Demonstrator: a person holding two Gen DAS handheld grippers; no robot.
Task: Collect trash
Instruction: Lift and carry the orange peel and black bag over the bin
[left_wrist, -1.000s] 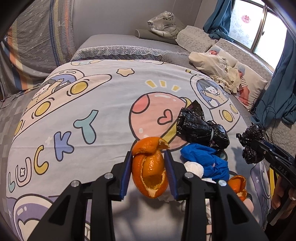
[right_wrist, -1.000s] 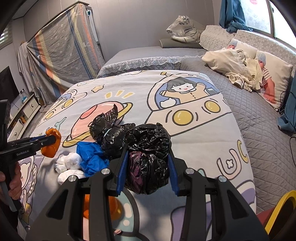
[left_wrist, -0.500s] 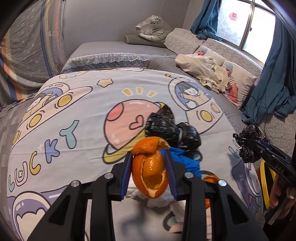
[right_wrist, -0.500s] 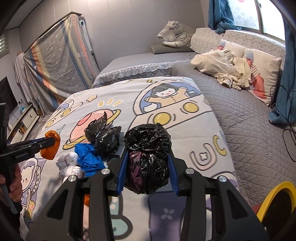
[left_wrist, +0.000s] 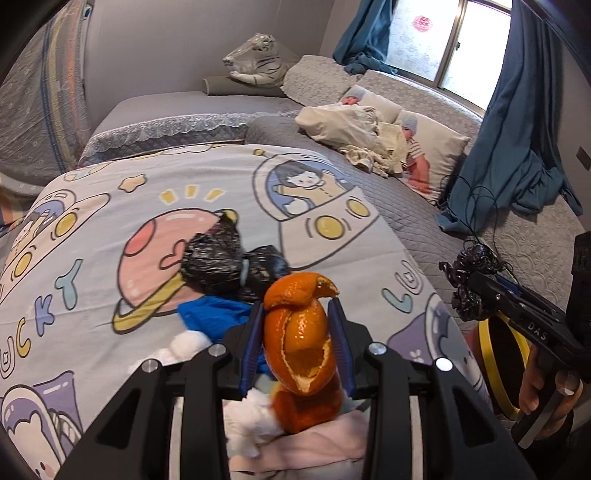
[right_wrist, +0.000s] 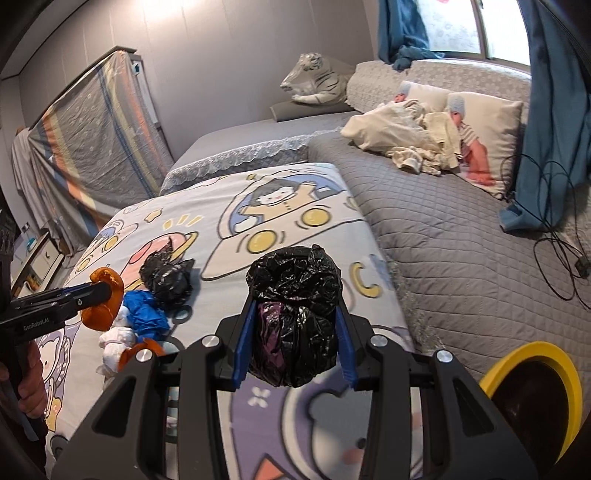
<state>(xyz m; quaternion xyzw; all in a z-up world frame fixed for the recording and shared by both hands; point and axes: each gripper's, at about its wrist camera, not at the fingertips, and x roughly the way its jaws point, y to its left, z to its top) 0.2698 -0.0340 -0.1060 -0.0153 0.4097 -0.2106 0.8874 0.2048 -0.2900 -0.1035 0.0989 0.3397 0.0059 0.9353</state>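
My left gripper (left_wrist: 295, 325) is shut on an orange peel (left_wrist: 299, 332) and holds it above the cartoon bedspread (left_wrist: 92, 258). My right gripper (right_wrist: 291, 317) is shut on a crumpled black plastic bag (right_wrist: 295, 314), near the bed's right edge. On the bedspread lie another black bag (left_wrist: 221, 262), a blue wad (left_wrist: 210, 314), white tissue (left_wrist: 184, 341) and another peel (right_wrist: 138, 352). A yellow-rimmed bin (right_wrist: 532, 384) stands at the lower right, beside the bed. The right gripper with its bag also shows in the left wrist view (left_wrist: 465, 288), just above the bin (left_wrist: 498, 354).
A grey quilted bed (right_wrist: 461, 236) lies to the right with printed pillows (right_wrist: 484, 136), a cream blanket (right_wrist: 399, 133) and black cables (right_wrist: 554, 229). A plush tiger (right_wrist: 314, 81) sits at the back. Blue curtains (right_wrist: 546, 129) hang on the right.
Both grippers have swung to the right, each keeping its load. The yellow-rimmed bin has come further into view at the lower right of both views.
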